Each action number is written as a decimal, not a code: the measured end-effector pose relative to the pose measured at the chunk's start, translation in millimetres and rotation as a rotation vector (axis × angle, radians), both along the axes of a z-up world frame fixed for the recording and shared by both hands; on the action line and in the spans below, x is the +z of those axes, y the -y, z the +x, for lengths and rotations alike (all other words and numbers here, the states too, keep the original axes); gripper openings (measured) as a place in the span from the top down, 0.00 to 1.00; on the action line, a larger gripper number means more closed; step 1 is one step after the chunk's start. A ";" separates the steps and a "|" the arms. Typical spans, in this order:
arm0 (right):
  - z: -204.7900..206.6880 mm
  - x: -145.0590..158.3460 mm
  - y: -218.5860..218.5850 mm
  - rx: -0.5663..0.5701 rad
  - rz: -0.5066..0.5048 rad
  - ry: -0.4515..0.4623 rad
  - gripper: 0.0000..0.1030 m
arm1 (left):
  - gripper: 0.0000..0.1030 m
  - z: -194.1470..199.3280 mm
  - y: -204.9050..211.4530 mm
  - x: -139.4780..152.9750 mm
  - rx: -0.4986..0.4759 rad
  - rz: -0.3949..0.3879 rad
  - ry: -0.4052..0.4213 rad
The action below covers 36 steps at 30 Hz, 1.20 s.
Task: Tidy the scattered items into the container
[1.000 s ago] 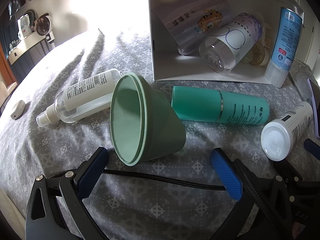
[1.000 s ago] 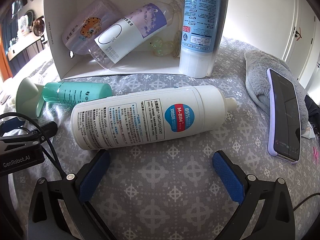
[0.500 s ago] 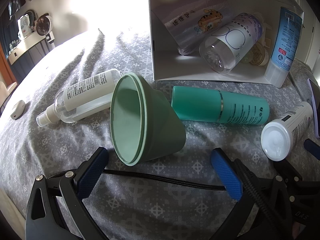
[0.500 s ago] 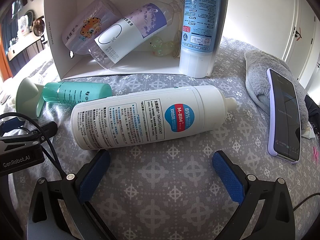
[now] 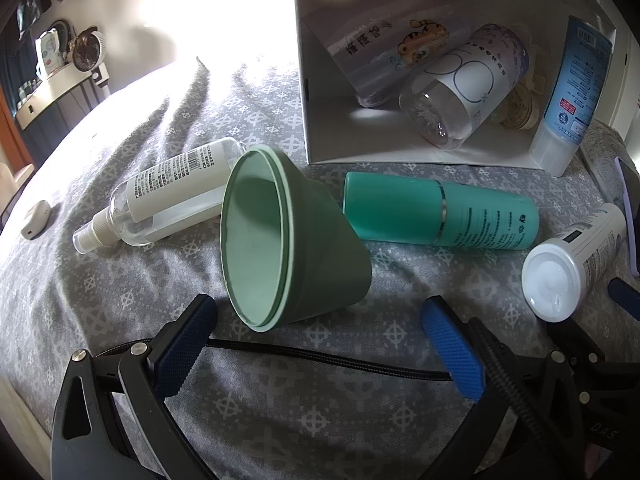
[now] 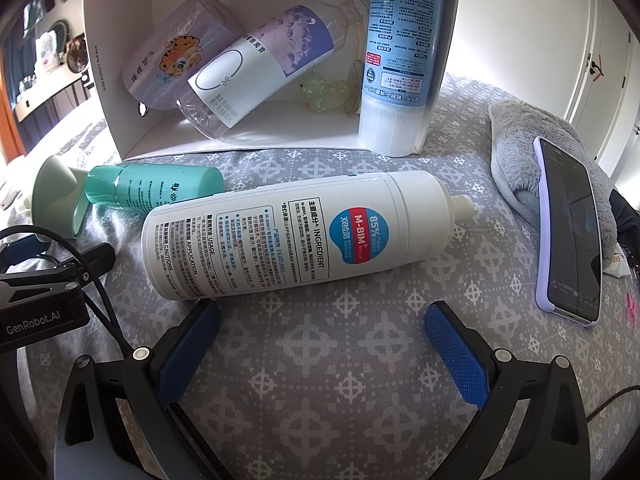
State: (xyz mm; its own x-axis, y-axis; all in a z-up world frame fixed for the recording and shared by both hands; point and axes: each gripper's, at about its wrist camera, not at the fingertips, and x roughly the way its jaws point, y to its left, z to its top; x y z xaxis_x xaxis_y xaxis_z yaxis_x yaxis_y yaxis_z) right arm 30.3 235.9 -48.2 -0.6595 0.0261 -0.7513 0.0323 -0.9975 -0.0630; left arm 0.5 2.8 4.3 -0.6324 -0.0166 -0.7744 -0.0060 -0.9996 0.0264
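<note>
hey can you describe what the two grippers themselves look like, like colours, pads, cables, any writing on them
Both the left gripper and the right gripper have black angular frames with silver screws and textured blue pads on the fingers. A black braided cable crosses the left one. In the right view, the left unit's black body reads "GenRobot.AI" in white.

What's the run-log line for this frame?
left hand-held gripper: open, empty, facing green cup | right hand-held gripper: open, empty, facing white bottle | box: partly filled | loose: teal bottle, spray bottle
</note>
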 end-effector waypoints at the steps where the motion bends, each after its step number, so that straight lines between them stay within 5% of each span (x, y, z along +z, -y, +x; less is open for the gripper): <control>1: -0.5 -0.1 -0.6 0.000 0.000 0.000 0.00 | 0.00 0.1 -0.2 0.4 0.000 0.000 0.000; 36: 10.9 0.9 9.6 -0.001 -0.006 0.008 0.00 | 0.00 5.6 0.5 -2.4 -0.001 0.001 -0.001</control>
State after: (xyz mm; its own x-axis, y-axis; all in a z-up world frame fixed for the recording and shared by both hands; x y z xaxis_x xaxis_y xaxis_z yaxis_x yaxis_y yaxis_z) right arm 41.2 226.3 -47.2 -0.6534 0.0221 -0.7567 0.0319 -0.9979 -0.0567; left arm 6.1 2.3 1.9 -0.6330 -0.0158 -0.7740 -0.0066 -0.9996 0.0258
